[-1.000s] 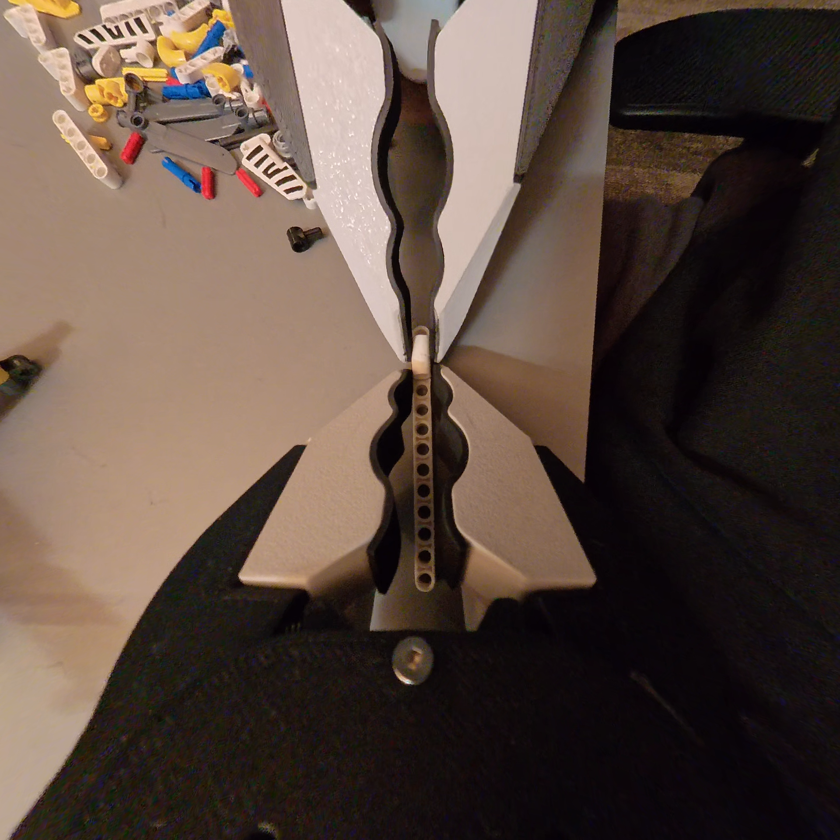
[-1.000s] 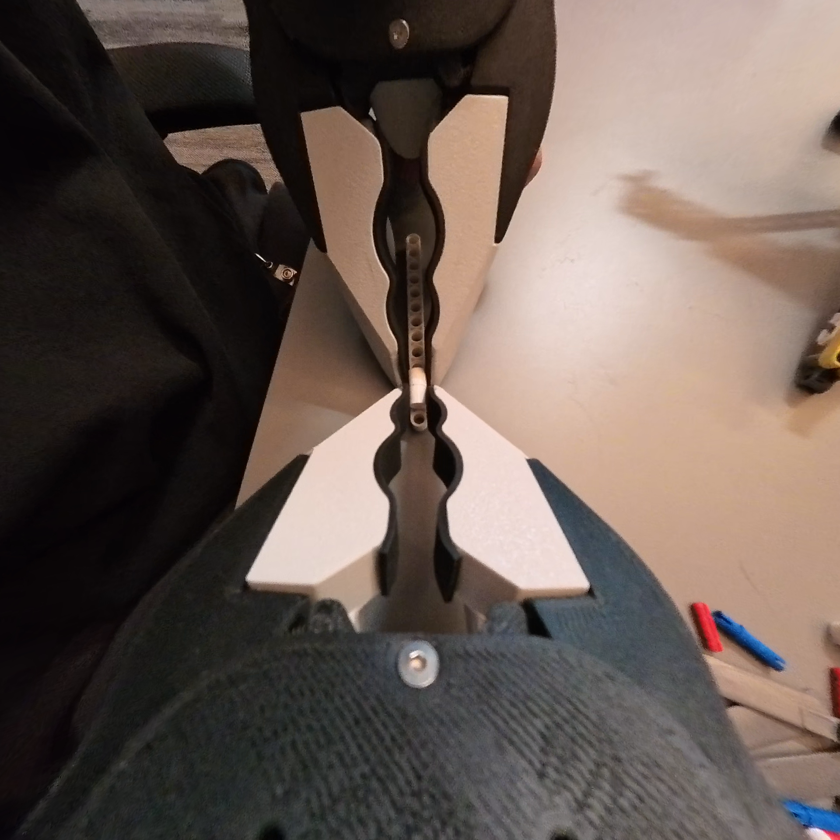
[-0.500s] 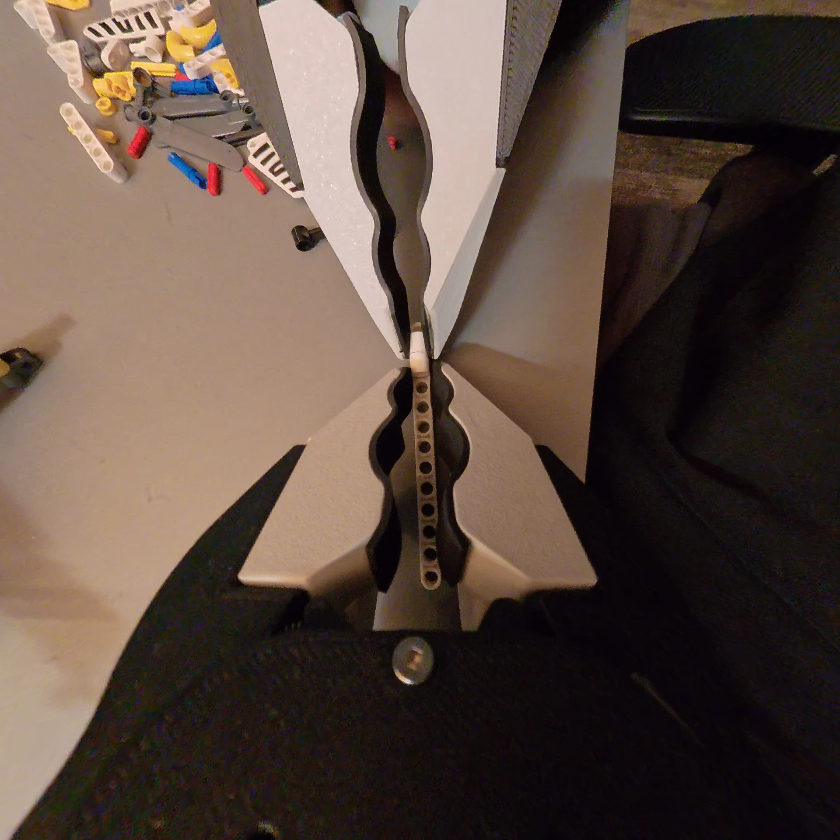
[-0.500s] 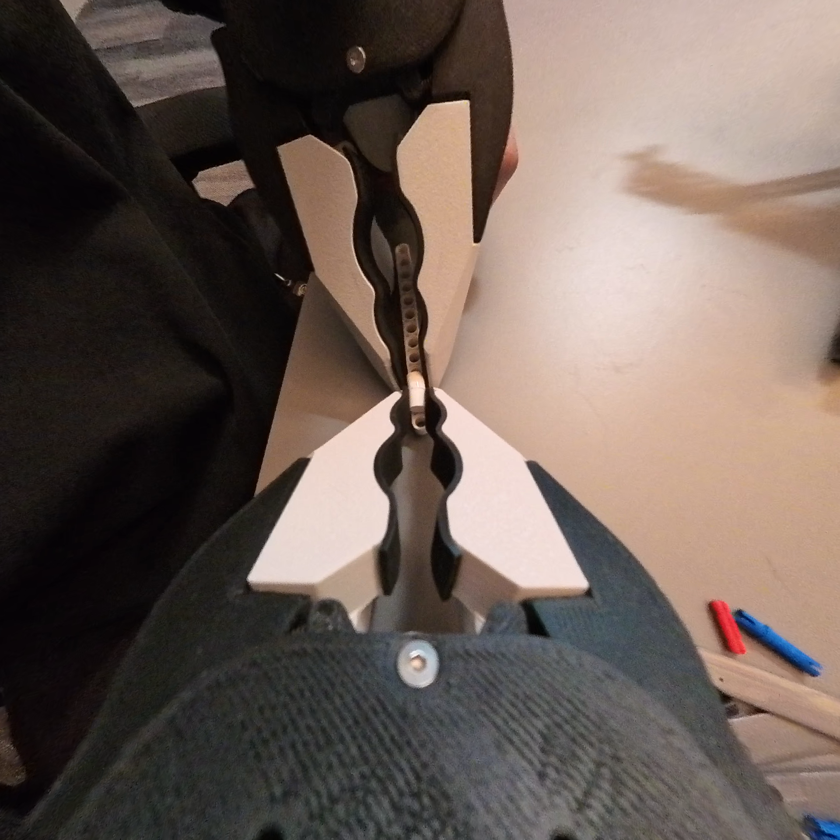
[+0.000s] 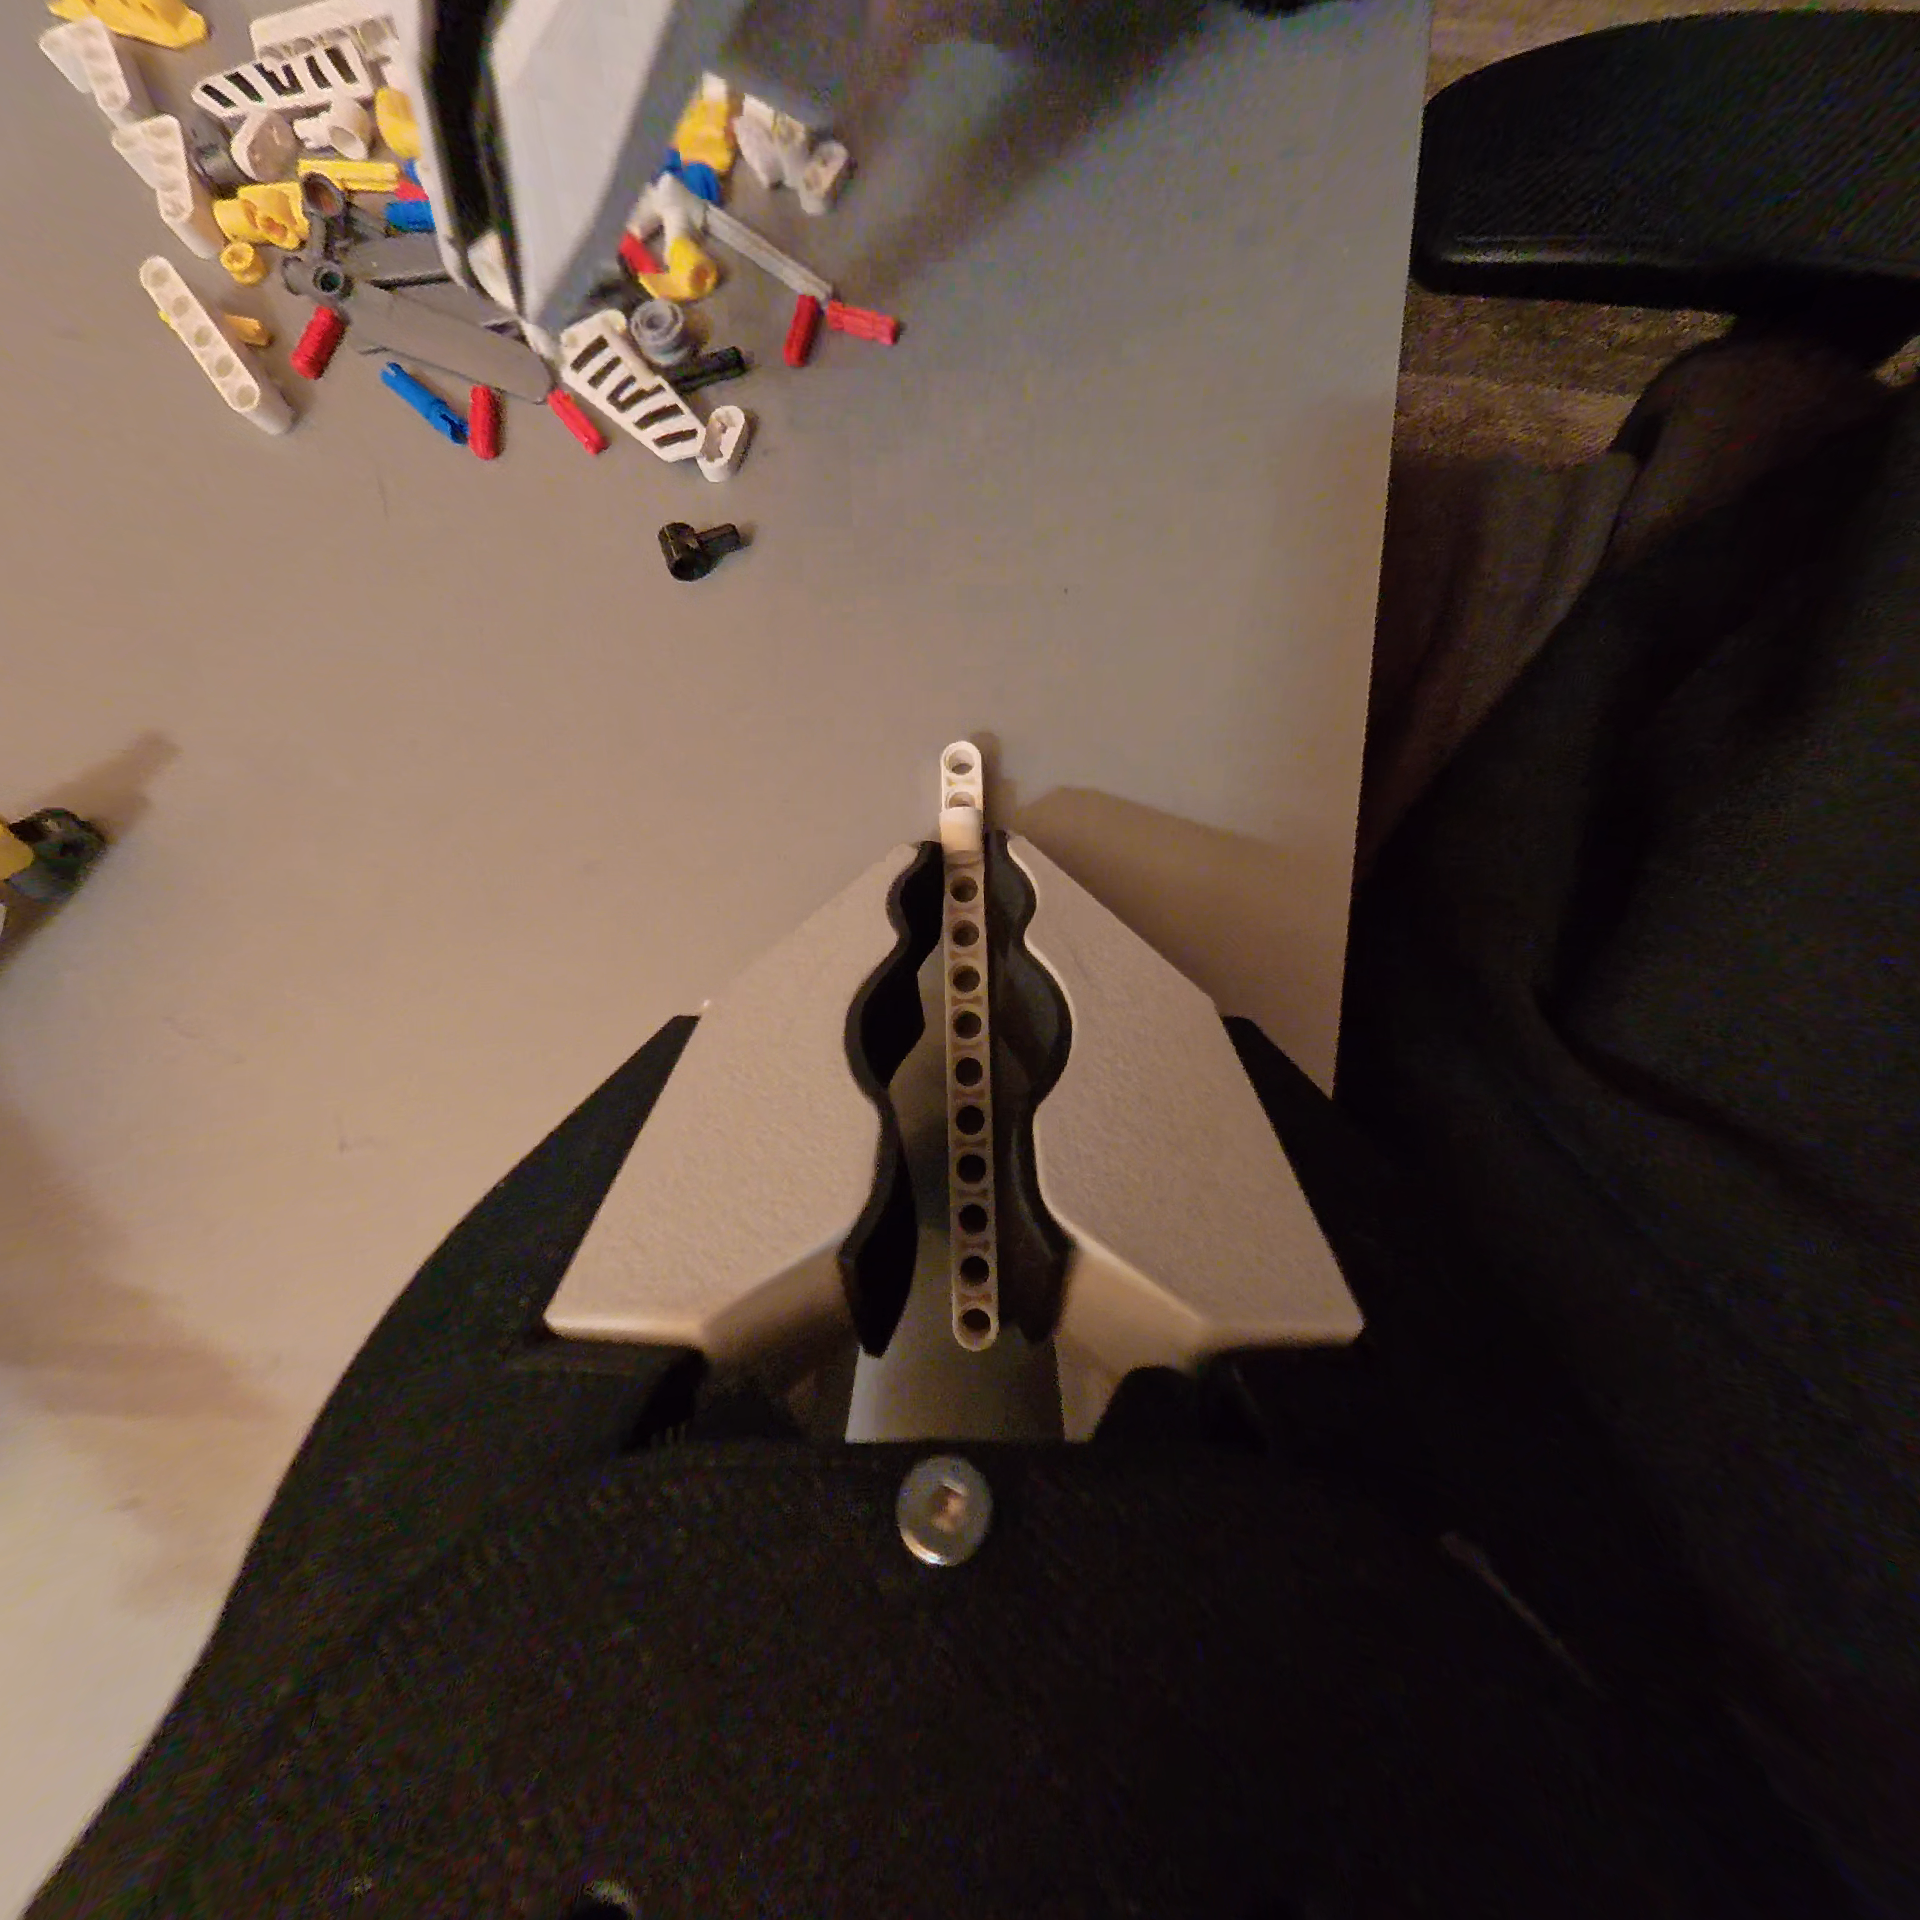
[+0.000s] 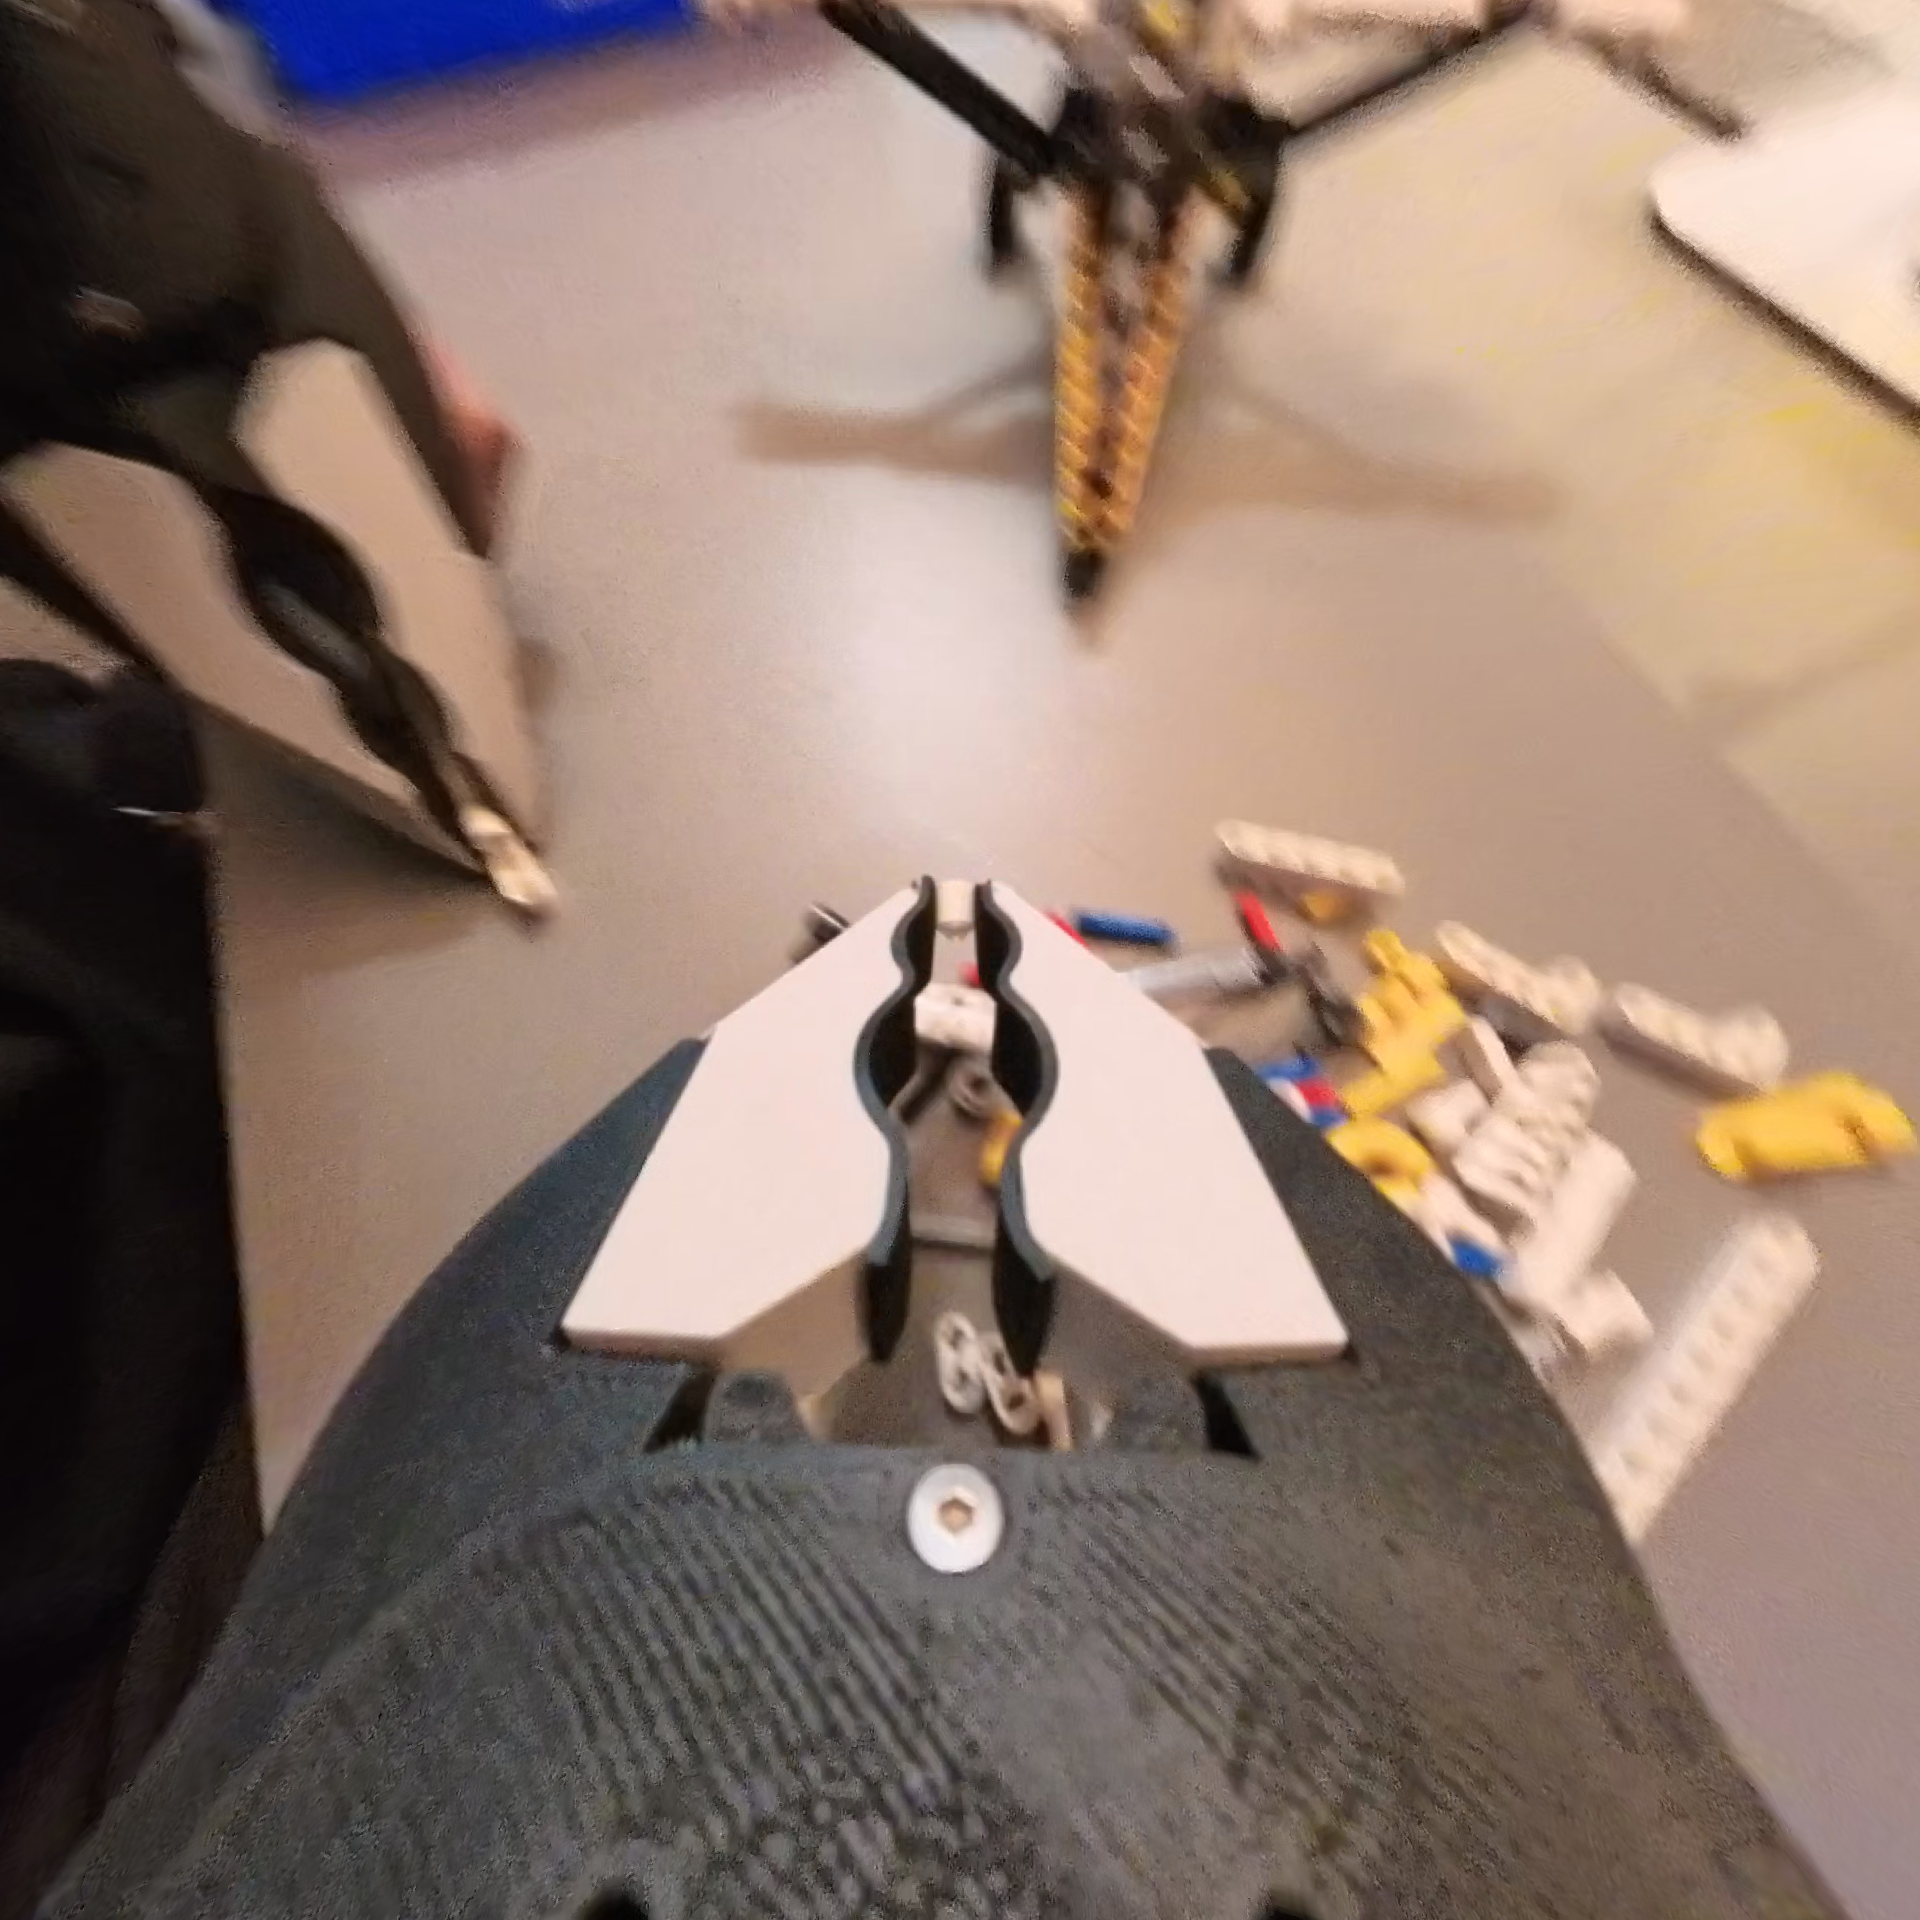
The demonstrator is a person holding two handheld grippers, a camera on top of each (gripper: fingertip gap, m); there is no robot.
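Left gripper point(image 5: 964, 847) level over the grey table point(image 5: 416, 831), fingers pointing toward 12 o'clock, pinching a long white beam with holes point(image 5: 968, 1091) that runs lengthwise between the black pads; beam tip poking out past the fingertips, with a small white peg point(image 5: 960, 831) stuck on it right at the jaw mouth. Pile of loose building pieces point(image 5: 468, 260) well off at 11 o'clock on the table, a lone black connector point(image 5: 698, 544) nearer, at 11 o'clock too. Black chair point(image 5: 1662, 156) at 1 o'clock, past the table edge.

Right gripper point(image 6: 951, 899) tilted down toward the table, fingers pointing to 12 o'clock, nearly pressed together at the tips; something small and pale sitting between them, too blurred to tell whether it is pinched. Scattered yellow, white, blue and red pieces point(image 6: 1455, 1039) just beside and beneath the fingers, at 2 to 3 o'clock. Yellow-and-black built model point(image 6: 1122, 312) well apart at 12 o'clock. Other gripper seen at 10 o'clock, angled downward, beam end showing at its tips.
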